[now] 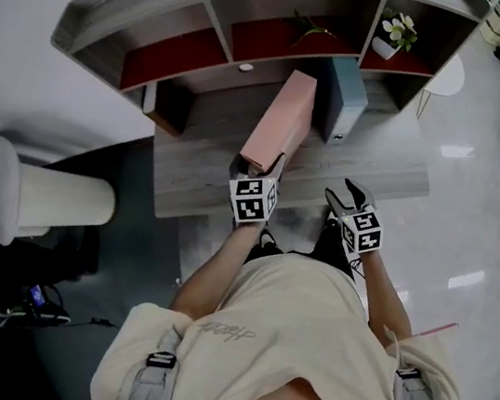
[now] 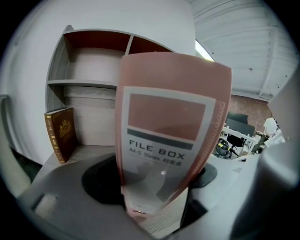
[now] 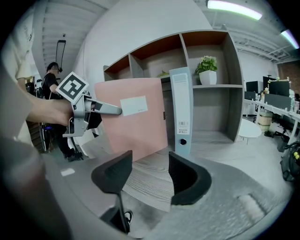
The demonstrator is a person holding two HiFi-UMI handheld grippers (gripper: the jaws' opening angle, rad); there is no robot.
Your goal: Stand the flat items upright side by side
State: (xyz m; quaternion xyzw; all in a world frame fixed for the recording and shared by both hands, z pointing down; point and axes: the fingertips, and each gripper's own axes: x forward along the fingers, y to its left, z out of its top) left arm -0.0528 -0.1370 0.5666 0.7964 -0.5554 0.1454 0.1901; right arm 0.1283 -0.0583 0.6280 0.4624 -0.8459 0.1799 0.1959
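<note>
A pink file box (image 1: 280,119) stands tilted on the grey wooden desk (image 1: 197,177), its far end close to an upright blue-grey binder (image 1: 346,97). My left gripper (image 1: 260,163) is shut on the box's near end. The box's labelled spine (image 2: 164,136) fills the left gripper view between the jaws. In the right gripper view the pink file box (image 3: 136,124) sits left of the binder (image 3: 180,108), with the left gripper's finger (image 3: 105,108) across its side. My right gripper (image 1: 345,195) hovers at the desk's front edge, open and empty (image 3: 150,173).
A curved shelf unit (image 1: 257,35) backs the desk. It holds a potted plant (image 1: 394,34). A brown book (image 2: 61,133) stands upright at the desk's left end. A white side table (image 1: 448,75) stands to the right. A person stands far left (image 3: 51,79).
</note>
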